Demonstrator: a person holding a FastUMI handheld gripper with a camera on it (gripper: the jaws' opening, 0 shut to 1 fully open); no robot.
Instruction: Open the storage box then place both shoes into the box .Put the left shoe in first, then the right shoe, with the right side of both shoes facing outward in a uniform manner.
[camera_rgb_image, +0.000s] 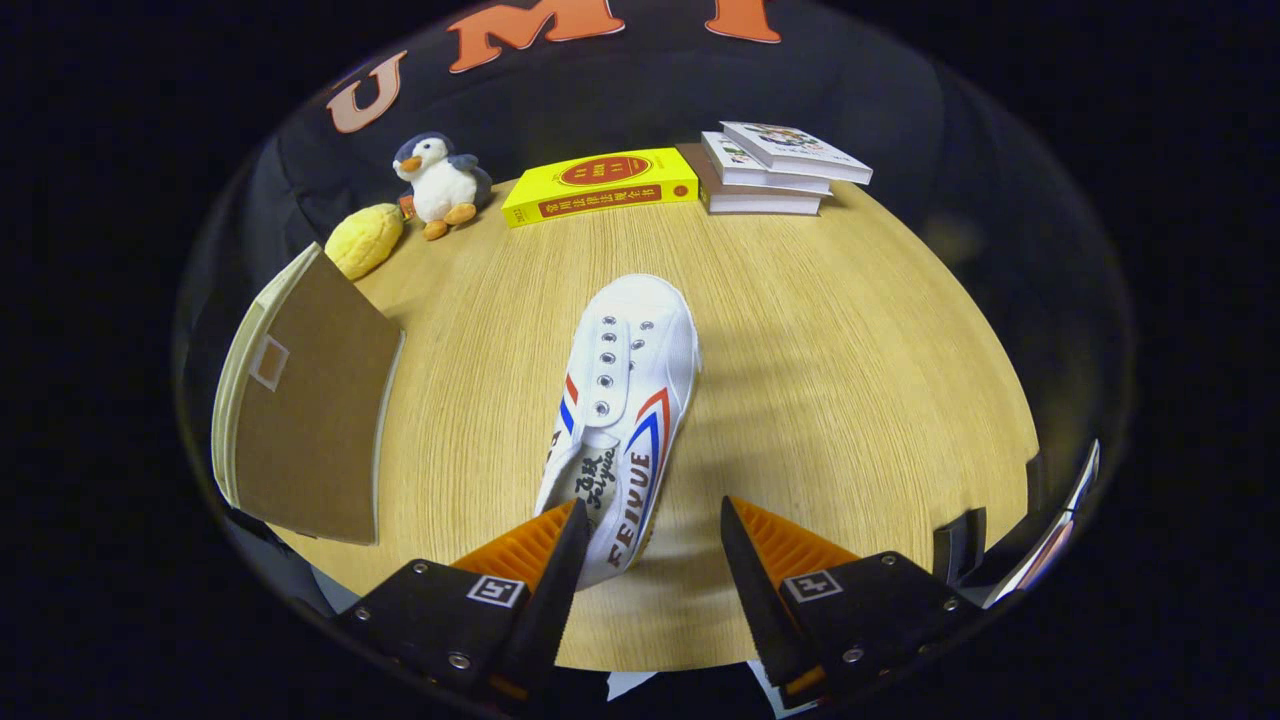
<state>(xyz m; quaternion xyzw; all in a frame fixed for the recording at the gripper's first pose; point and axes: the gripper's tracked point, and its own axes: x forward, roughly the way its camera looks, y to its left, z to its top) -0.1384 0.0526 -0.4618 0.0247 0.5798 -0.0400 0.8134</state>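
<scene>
Fingers (648, 520) nearest, spread apart, nothing clamped. White shoe (620, 420) on the wooden worktop (850, 380), heel end lying between the fingers and close against the left one, toe pointing away beyond them. Contact with the left finger can't be told. Storage box (300, 400) off to the left, its brown lid flap raised, well apart from the shoe. Far side of worktop: yellow plush (364, 240), penguin toy (440, 185), yellow book (600, 186), stack of books (775, 168).
</scene>
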